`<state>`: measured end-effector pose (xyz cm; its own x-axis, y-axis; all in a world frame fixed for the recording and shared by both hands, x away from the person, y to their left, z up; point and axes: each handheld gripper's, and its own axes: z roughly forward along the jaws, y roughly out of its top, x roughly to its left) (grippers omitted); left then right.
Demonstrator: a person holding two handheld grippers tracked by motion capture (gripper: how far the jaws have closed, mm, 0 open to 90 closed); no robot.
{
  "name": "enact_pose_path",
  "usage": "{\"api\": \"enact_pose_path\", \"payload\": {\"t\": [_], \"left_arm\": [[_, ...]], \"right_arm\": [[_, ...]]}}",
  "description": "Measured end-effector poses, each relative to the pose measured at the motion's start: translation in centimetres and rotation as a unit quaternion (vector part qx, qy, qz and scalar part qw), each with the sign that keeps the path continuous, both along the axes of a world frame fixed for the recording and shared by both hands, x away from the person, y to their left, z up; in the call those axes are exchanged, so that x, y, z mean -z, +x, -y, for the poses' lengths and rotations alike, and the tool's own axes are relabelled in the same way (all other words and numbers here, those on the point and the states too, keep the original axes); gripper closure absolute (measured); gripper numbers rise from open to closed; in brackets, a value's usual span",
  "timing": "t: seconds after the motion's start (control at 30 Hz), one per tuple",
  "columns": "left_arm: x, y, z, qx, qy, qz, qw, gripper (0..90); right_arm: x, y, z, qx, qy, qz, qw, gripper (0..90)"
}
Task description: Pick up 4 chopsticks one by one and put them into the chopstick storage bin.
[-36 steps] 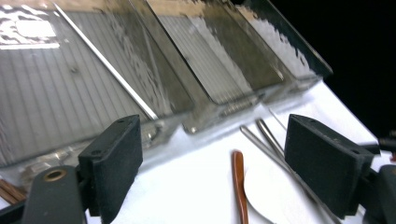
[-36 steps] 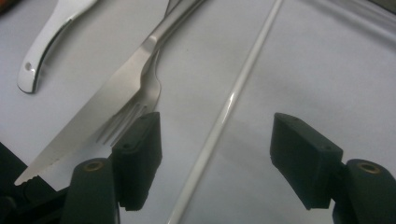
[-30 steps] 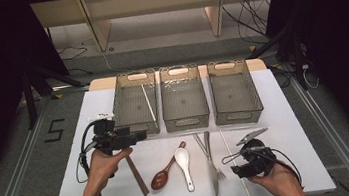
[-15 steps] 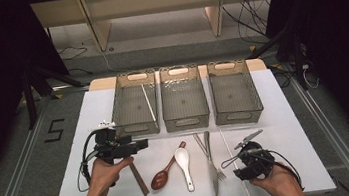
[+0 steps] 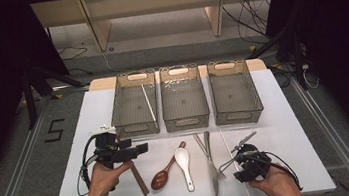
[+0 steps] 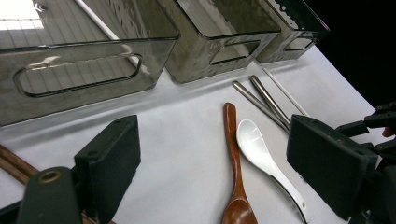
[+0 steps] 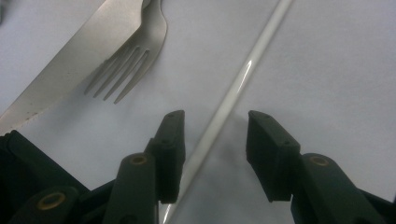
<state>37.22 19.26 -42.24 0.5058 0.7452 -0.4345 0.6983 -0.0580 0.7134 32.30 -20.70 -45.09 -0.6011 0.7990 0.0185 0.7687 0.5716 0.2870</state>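
My right gripper (image 7: 215,116) points down at the table with its jaws on either side of a white chopstick (image 7: 233,93). The jaws have just been closing, and a gap still shows between each pad and the stick. In the high view this gripper (image 5: 241,165) sits near the front right, over the same chopstick (image 5: 227,144). My left gripper (image 5: 141,149) hangs open above the table's left part, with nothing between its jaws (image 6: 212,123). Beyond it lie a wooden spoon (image 6: 236,177) and a white spoon (image 6: 261,149).
Three grey bins (image 5: 183,97) stand in a row at the back, the left one holding a white chopstick (image 5: 149,103). A fork (image 7: 135,60) and knife (image 7: 70,60) lie just left of my right gripper. Brown chopsticks (image 5: 139,179) lie under my left hand.
The left gripper has drifted a little toward the near edge. The right gripper has shifted slightly over the white chopstick.
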Motion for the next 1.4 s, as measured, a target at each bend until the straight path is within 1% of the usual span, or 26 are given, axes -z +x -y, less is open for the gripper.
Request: {"api": "enact_pose_path", "payload": {"t": [0.13, 0.23, 0.3, 0.37, 0.53, 0.63, 0.8, 0.87, 0.9, 0.97, 1.07, 1.2, 1.27, 1.4], "left_arm": [[0.0, 0.0, 0.0, 0.0, -0.001, 0.0, 1.0, 17.3], [0.1, -0.1, 0.0, -0.001, -0.002, -0.002, 1.0, 17.3], [0.1, -0.1, -0.1, -0.001, -0.001, -0.002, 1.0, 17.3], [0.2, -0.1, -0.1, -0.001, -0.001, -0.002, 1.0, 17.3], [0.2, -0.1, -0.1, 0.0, -0.001, -0.001, 1.0, 17.3], [0.2, -0.1, -0.1, -0.001, -0.002, -0.001, 1.0, 17.3], [0.2, -0.1, 0.0, 0.001, 0.0, -0.002, 1.0, 17.3], [0.2, -0.1, 0.0, 0.002, 0.0, -0.002, 1.0, 17.3], [0.3, -0.1, 0.1, 0.003, 0.001, -0.002, 1.0, 17.3], [0.3, -0.1, 0.1, 0.004, 0.0, -0.002, 1.0, 17.3], [0.4, -0.1, 0.1, 0.003, -0.001, -0.004, 1.0, 17.3], [0.5, 0.0, 0.1, 0.001, -0.002, -0.007, 1.0, 17.3], [0.5, 0.0, 0.2, 0.002, 0.0, -0.005, 1.0, 17.3], [0.4, 0.0, 0.1, 0.002, -0.001, -0.005, 1.0, 17.3]], "right_arm": [[0.2, 0.1, 0.0, -0.003, -0.016, -0.004, 0.9999, 60.2], [0.5, 0.2, -0.1, -0.002, -0.027, -0.012, 0.9996, 62.3], [0.5, 0.2, 0.0, -0.005, -0.029, -0.011, 0.9995, 65.3], [0.5, 0.3, 0.2, -0.006, -0.034, -0.015, 0.9993, 68.4], [0.4, 0.7, 0.4, -0.002, -0.036, -0.022, 0.9991, 75.1], [0.4, 0.9, 0.6, 0.006, -0.035, -0.028, 0.999, 79.7], [0.3, 1.4, 0.9, 0.015, -0.028, -0.042, 0.9986, 81.0], [0.3, 1.6, 1.1, 0.018, -0.029, -0.044, 0.9984, 81.9], [0.3, 1.7, 1.2, 0.027, -0.033, -0.046, 0.998, 82.6], [0.3, 1.9, 1.7, 0.034, -0.04, -0.043, 0.9977, 83.5], [0.3, 2.1, 2.1, 0.04, -0.027, -0.051, 0.9976, 83.9], [0.2, 2.1, 2.2, 0.037, -0.027, -0.05, 0.9977, 84.1], [0.2, 2.1, 2.3, 0.038, -0.028, -0.049, 0.9977, 84.2], [0.1, 2.0, 2.8, 0.038, -0.023, -0.044, 0.998, 84.4]]}}
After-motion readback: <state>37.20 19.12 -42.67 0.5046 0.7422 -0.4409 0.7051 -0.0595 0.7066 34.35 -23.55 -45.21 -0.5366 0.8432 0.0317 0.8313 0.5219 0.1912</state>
